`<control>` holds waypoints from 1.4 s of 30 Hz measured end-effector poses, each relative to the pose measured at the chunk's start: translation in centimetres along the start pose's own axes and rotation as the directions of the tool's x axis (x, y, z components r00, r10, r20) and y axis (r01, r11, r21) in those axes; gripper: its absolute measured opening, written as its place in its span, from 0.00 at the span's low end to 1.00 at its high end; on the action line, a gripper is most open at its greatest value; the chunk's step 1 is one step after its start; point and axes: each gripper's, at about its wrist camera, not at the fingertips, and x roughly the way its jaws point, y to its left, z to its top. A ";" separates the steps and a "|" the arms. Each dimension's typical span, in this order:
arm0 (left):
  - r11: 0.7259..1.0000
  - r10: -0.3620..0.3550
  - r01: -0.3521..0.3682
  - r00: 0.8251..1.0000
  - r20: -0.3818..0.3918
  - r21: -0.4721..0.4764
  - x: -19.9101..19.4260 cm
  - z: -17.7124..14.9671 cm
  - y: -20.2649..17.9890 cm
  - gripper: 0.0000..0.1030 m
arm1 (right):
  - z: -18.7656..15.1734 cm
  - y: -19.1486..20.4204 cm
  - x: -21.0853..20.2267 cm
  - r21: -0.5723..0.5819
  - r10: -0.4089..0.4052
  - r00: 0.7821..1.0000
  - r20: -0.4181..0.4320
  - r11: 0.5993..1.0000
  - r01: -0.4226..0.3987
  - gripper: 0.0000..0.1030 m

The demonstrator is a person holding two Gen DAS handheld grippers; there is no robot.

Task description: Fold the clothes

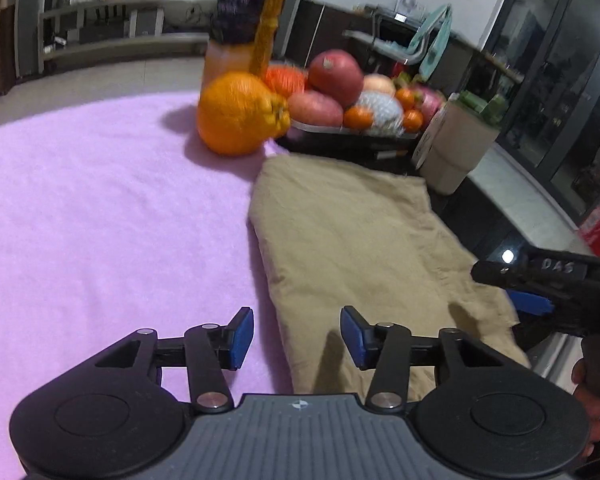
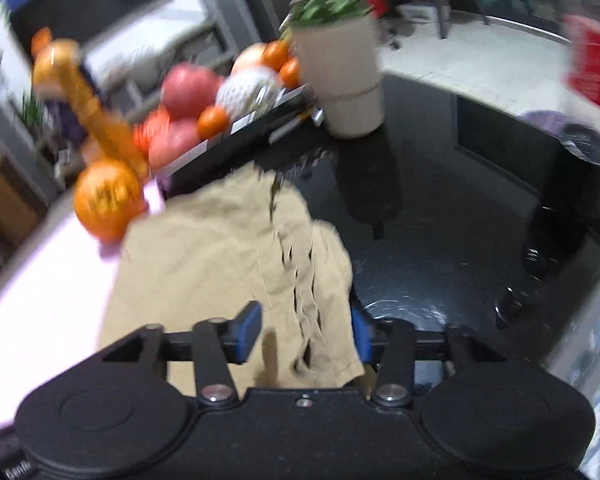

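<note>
At six o'clock in the left wrist view, the left gripper (image 1: 297, 338) hovers level, fingers apart, over the near edge of a tan garment (image 1: 364, 248) lying where the pink cloth (image 1: 100, 220) meets the black table (image 2: 440, 240). At three o'clock, the right gripper (image 1: 532, 304) reaches in sideways, held by a hand (image 1: 590, 400). Its own view shows fingers spread around a bunched fold. Beyond, at twelve o'clock, sit a large orange (image 1: 240, 114), a fruit tray (image 1: 352, 130) and a potted plant (image 2: 340, 64).

You can read "DAS" on the right gripper (image 1: 540, 306) body; a partial "GenRo" marks that gripper's lower-left edge.
</note>
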 end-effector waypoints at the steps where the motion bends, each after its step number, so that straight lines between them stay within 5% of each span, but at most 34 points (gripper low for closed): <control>1: 1.000 -0.022 0.022 0.999 0.024 0.005 -1.3 -0.3 0.3 0.43 | -0.3 -0.6 -1.4 0.040 0.030 0.999 0.033 0.999 -0.031 0.56; 3: 0.998 -0.051 0.051 0.998 0.035 0.022 -2.3 -1.0 0.2 0.29 | -0.8 -1.4 -3.2 0.094 0.096 0.992 0.077 0.990 -0.103 0.59; 5: 0.996 -0.077 0.076 0.997 0.027 0.045 -2.7 -1.7 -0.4 0.22 | -1.4 -1.6 -3.6 0.099 0.177 0.983 0.044 0.979 -0.181 0.42; 6: 0.995 -0.080 0.078 0.997 0.015 0.064 -2.3 -2.0 -0.9 0.21 | -1.6 -1.5 -3.2 0.099 0.210 0.978 -0.001 0.973 -0.209 0.19; 7: 0.993 -0.081 0.080 0.997 0.002 0.082 -1.8 -2.3 -1.5 0.20 | -1.9 -1.3 -2.6 0.100 0.211 0.976 -0.052 0.974 -0.205 0.11; 11: 0.988 -0.036 0.056 0.990 -0.137 0.144 1.4 -3.9 -3.0 0.19 | -3.1 -1.1 0.3 0.047 -0.004 0.975 -0.221 0.999 0.015 0.03; 15: 0.990 0.024 0.005 0.980 -0.196 0.142 2.7 -4.1 -3.3 0.22 | -3.5 -1.0 0.9 0.033 -0.046 0.970 -0.237 0.998 0.055 0.00; 20: 0.995 0.047 -0.033 0.987 -0.155 0.095 -0.8 -1.8 -2.9 0.25 | -2.4 0.1 -1.5 0.069 0.046 0.992 -0.118 0.997 -0.038 0.18; 25: 0.990 0.112 -0.107 0.992 -0.055 0.090 -7.5 1.4 -3.6 0.43 | 0.1 3.4 -8.5 0.040 0.166 0.986 -0.034 0.986 -0.165 0.47; 29: 0.989 0.146 -0.143 0.987 -0.066 0.040 -11.9 3.4 -4.2 0.49 | 2.4 7.3 -14.1 -0.115 0.159 0.985 -0.059 0.980 -0.165 0.61; 36: 0.994 0.095 -0.093 0.994 -0.050 0.054 -17.5 3.4 -6.1 0.58 | 4.4 9.6 -23.0 -0.282 0.154 0.987 -0.045 0.946 -0.160 0.82; 38: 0.994 0.093 -0.090 0.995 -0.045 0.068 -17.9 2.9 -6.6 0.60 | 4.4 9.4 -23.6 -0.290 0.153 0.987 -0.054 0.943 -0.162 0.90; 42: 0.991 0.113 -0.105 0.989 -0.090 0.088 -16.1 1.6 -7.0 0.64 | 2.9 8.6 -21.4 -0.328 0.027 0.995 -0.097 0.943 -0.057 0.92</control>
